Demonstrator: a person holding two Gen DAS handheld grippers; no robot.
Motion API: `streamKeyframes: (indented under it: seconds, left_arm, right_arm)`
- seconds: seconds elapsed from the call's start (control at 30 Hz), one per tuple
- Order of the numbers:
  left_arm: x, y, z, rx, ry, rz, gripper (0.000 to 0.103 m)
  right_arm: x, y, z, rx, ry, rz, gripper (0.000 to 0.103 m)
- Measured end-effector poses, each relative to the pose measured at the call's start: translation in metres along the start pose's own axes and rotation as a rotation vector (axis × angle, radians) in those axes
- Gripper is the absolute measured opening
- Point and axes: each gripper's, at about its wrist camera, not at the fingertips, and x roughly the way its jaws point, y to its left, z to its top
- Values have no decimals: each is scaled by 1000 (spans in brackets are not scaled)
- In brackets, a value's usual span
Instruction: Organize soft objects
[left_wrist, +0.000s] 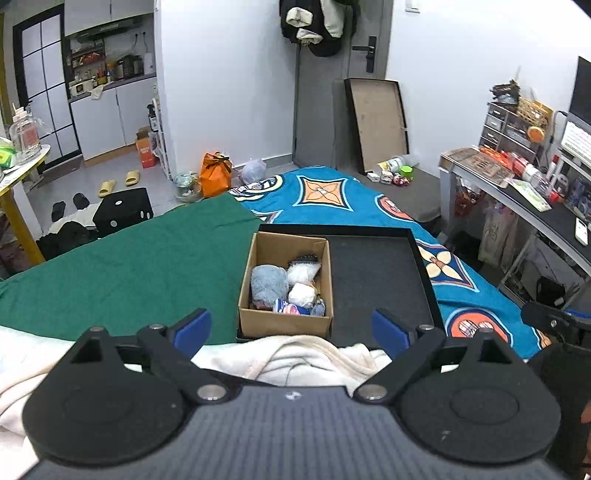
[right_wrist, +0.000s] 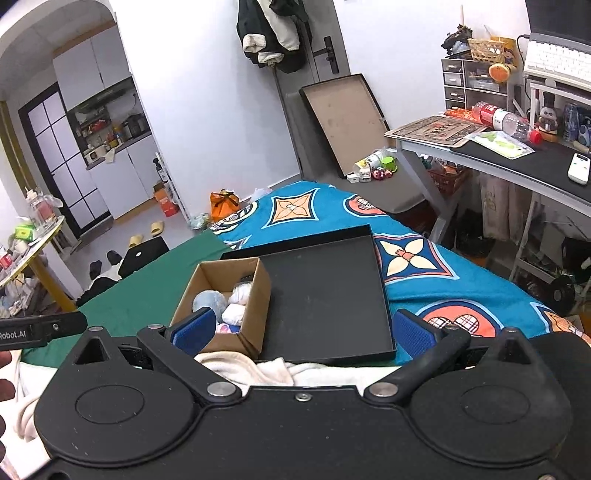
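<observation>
A brown cardboard box (left_wrist: 284, 321) (right_wrist: 255, 295) stands in the left part of a shallow black tray (left_wrist: 384, 280) (right_wrist: 328, 295) on the bed. Inside it lie several rolled soft items: a grey-blue fluffy bundle (left_wrist: 269, 282) (right_wrist: 208, 301), white rolls (left_wrist: 303, 293) (right_wrist: 234, 313) and a striped one (left_wrist: 290, 307). My left gripper (left_wrist: 291, 328) is open and holds nothing, just short of the box. My right gripper (right_wrist: 306, 330) is also open and holds nothing, in front of the tray's near edge. A cream cloth (left_wrist: 303, 358) (right_wrist: 255, 367) lies under both grippers.
The bed carries a green sheet (left_wrist: 122, 266) and a blue patterned blanket (left_wrist: 332, 195) (right_wrist: 436, 266). A cluttered desk (left_wrist: 535, 192) (right_wrist: 517, 155) stands on the right. A black stool (left_wrist: 123, 210) and slippers are on the floor at left.
</observation>
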Motion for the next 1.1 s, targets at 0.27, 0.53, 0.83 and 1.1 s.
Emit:
streamKeyframes:
  seconds: [0.27,0.53,0.83,1.1]
  left_arm:
    - [-13,-4,-16,-1,-9,-9,93]
    - [-24,-8,-27,-4,-24,-14,93]
    - [-32,-8,-34,9,-34,-12,93]
    - [-34,-4,-32,7,-40,-7,94]
  right_arm:
    - [-15,3,-12,-19,-2,-15,103]
    - [-29,5,-17,-37,-24,-10,103]
    - [-34,11,-23,-56,-19,-7,103]
    - [-35,10,-25,-42,-15,3,103]
